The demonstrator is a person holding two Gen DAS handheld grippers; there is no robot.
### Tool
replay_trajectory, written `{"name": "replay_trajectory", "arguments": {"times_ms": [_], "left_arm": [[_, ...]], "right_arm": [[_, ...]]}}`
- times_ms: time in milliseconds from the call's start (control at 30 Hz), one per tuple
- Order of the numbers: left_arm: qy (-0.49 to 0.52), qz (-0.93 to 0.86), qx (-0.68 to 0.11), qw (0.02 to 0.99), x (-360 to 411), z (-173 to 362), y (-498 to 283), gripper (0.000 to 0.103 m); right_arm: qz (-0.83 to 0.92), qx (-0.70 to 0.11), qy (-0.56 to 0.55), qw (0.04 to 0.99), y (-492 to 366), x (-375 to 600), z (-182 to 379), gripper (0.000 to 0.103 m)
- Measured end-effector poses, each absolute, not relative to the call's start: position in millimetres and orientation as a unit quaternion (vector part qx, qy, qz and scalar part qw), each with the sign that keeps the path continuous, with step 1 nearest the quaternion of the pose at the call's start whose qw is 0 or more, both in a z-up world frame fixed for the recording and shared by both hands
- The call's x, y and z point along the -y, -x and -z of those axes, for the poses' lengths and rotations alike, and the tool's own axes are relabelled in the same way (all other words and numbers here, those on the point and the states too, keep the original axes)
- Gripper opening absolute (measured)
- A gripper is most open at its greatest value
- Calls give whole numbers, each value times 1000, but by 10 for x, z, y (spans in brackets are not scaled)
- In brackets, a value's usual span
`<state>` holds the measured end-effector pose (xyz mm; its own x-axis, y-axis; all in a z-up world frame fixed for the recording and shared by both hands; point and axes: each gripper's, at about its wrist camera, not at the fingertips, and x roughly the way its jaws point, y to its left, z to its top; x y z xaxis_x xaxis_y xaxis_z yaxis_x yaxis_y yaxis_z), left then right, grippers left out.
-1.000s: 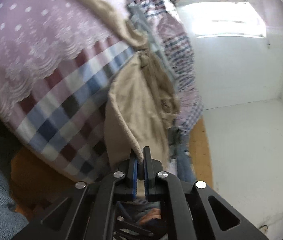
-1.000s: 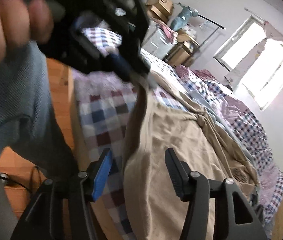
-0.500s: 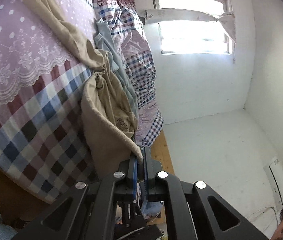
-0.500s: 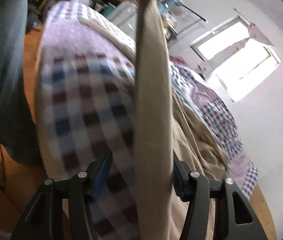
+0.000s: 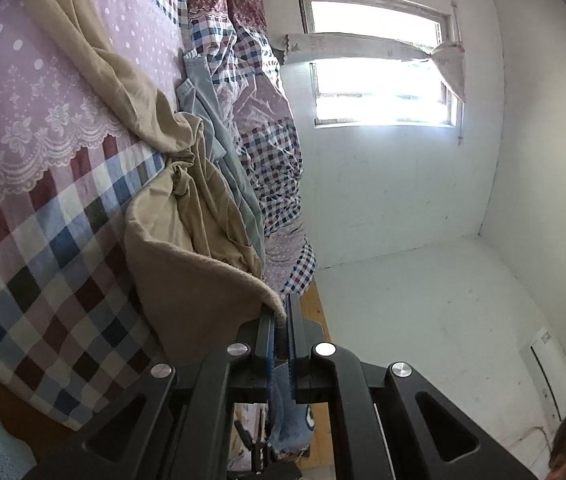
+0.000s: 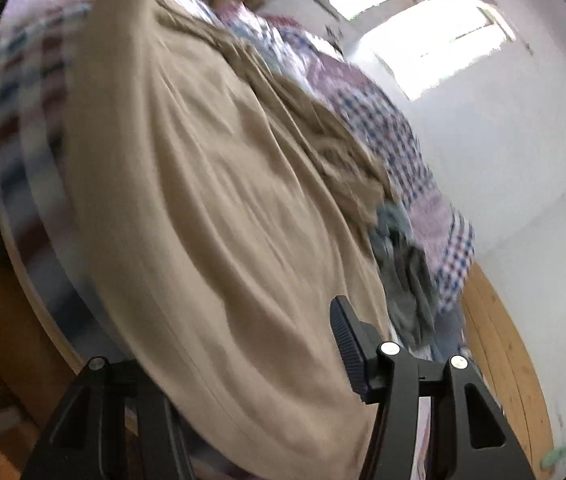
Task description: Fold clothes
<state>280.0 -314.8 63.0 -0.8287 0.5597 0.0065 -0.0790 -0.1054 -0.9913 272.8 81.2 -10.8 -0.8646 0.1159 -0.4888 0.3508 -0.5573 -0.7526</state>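
Two grippers: one beige garment hangs between them, above a bed.
Left gripper [image 5: 281, 320]: nearest in the left wrist view; fingers pinched together on a fleecy edge of the beige garment [image 5: 187, 272], which rises from the grip and runs back onto the bed.
Right gripper [image 6: 239, 344]: jaws stand roughly half apart; the cloth drapes over the left finger and hides it, the right finger [image 6: 349, 340] stands bare just beside the fabric. No pinch is visible, so nothing appears clamped.
Garment, handling: judged soft, limp and fairly light; it sags in long folds and will not keep a shape unsupported. The napped inner face should grip well against ribbed pads.
Where to hold: judged best at a hem or corner, a second hold placed well apart from the first so the cloth spreads flat.
Bedcover [image 5: 43, 248]: checked patchwork with a lace-trimmed pink panel, under the garment.
Grey-blue cloth [image 5: 219, 128]: bunched beyond the beige garment.
Window [image 5: 383, 60]: farthest, bright.
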Motion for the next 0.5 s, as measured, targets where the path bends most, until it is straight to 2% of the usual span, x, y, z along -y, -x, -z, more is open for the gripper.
{"name": "replay_trajectory", "arguments": {"times_ms": [200, 500], "left_arm": [[188, -719, 633, 217, 3119, -641, -2747, 3], [190, -719, 635, 210, 3114, -616, -2730, 3]], "right_arm": [[827, -493, -271, 22, -2660, -1461, 188, 58], [804, -540, -248, 5, -2810, -1999, 165, 58]]}}
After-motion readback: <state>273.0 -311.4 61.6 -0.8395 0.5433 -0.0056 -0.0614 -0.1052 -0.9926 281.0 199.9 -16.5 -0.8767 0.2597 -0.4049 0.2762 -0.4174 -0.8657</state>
